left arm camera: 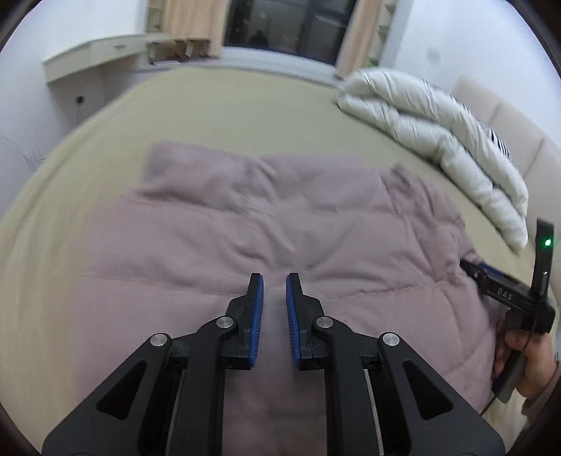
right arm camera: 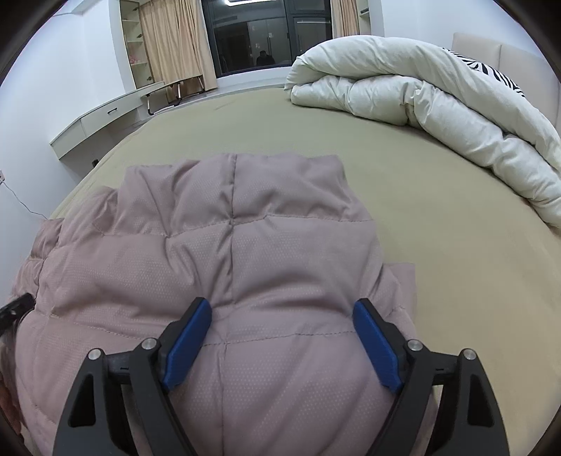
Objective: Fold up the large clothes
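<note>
On the olive-tan bed sheet [right arm camera: 438, 245], item one: a dusty-pink quilted down jacket [right arm camera: 217, 266], the garment I am working on. It lies spread over the near part of the bed and fills the lower half of both wrist views. Stitched channels cross it, and a vertical seam runs up its middle in my right view. A flat edge of the same pink cloth shows at its right side on the sheet.

Item two: my left gripper [left arm camera: 274, 280]. Its blue pads are nearly together, with a thin fold of the pink fabric in the narrow gap between them. The jacket surface puckers toward that point.

Item three: my right gripper [right arm camera: 282, 307]. Its jaws stand wide apart over the padded jacket, and the blue pads [right arm camera: 189, 342] press on nothing. In the left view I see its black body with a green light at the far right edge, by the jacket's side, held by a hand [left arm camera: 526, 354].

Item four: a rolled white duvet [right arm camera: 420, 91], well apart from the jacket along the far right of the bed, with a black-striped piece on top.

Item five: a padded beige headboard [left arm camera: 508, 119] behind the duvet.

Item six: a pale desk [right arm camera: 105, 115] against the left wall, beige curtains [right arm camera: 182, 38] and a dark window [right arm camera: 266, 31] beyond the bed.
</note>
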`<state>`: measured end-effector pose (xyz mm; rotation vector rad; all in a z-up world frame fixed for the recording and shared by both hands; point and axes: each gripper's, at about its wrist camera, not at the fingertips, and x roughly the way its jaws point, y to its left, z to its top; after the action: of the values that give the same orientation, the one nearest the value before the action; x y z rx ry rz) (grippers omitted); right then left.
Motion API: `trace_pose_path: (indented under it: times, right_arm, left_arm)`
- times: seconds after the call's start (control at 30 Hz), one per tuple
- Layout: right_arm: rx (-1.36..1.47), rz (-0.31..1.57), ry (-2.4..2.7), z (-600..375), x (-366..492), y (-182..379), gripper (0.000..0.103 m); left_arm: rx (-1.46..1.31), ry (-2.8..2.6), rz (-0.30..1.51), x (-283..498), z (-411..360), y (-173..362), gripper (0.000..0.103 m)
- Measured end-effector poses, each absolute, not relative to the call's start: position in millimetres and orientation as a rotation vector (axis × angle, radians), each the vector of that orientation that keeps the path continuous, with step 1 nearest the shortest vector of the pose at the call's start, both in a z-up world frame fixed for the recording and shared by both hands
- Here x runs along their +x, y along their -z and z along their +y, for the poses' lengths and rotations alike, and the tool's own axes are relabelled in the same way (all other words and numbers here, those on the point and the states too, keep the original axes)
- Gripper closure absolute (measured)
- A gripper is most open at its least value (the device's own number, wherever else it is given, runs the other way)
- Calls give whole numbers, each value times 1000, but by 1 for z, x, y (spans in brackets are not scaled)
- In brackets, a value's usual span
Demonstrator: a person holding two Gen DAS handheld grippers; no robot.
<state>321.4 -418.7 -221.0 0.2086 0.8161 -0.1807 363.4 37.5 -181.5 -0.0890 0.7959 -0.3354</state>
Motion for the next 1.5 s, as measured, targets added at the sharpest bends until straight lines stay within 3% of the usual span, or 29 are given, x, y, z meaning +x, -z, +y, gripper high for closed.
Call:
trace_pose_path:
  times: [0.07, 0.1, 0.13, 0.2, 0.4, 0.53, 0.87, 1.27, 1.5]
  right_arm:
    - [243, 795, 172, -425, 311, 206, 9]
    - [270, 763, 163, -429, 303, 199, 4]
    - [300, 716, 151, -435, 293, 191, 0]
    - [329, 656, 128, -447, 278, 177, 0]
    - [449, 744, 39, -490, 275, 180, 0]
    - [575, 808, 25, -514, 270, 200, 0]
    - [733, 999, -144, -526, 296, 255, 0]
    - [810, 1014, -367, -502, 322, 279, 5]
    - [865, 990, -410, -504, 337, 287, 6]
  left_arm:
    - [-150, 282, 727, 347, 74, 159, 89]
    - [-175, 261, 713, 343, 92, 152, 81]
    - [-193, 250, 712, 340, 106, 150, 55]
    - [-247, 233, 716, 342, 136, 150, 14]
    - [-478, 305, 926, 358, 193, 202, 14]
    - [-510, 388, 1040, 364, 186, 242, 14]
    - [-657, 540, 1118, 396, 180, 278, 14]
    - [-759, 630, 1167, 445, 179, 309, 15]
    - [-863, 656, 1184, 485, 167, 325, 43]
